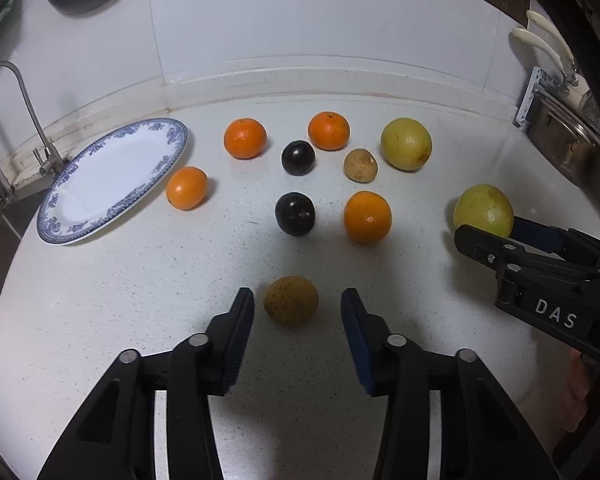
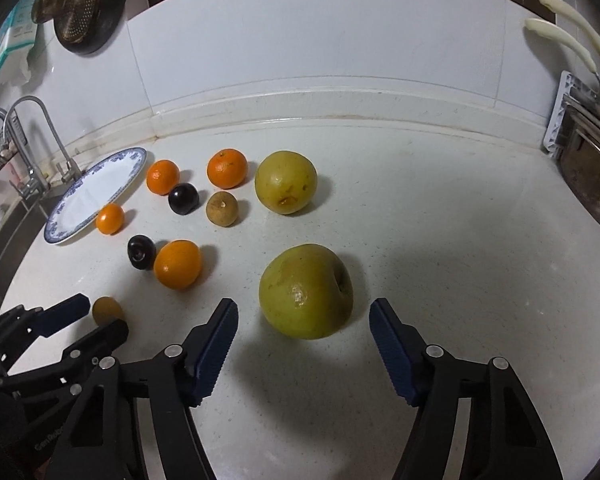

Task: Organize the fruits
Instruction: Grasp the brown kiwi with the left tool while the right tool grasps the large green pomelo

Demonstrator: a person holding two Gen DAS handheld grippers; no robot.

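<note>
The left hand-held gripper (image 1: 298,304) angles down toward the counter (image 1: 140,280), its blue-padded jaws partly open on either side of a small brown speckled fruit (image 1: 291,300), clear gaps on both sides, nothing gripped. The right hand-held gripper (image 2: 304,316) tilts down likewise, jaws wider, bracketing a yellow-green pear (image 2: 306,291) without touching it. In the left wrist view its body reads "DAS" in white letters. Further back lie four oranges, two dark plums, another pear and another brown fruit, beside a blue-rimmed plate (image 1: 80,224).
</note>
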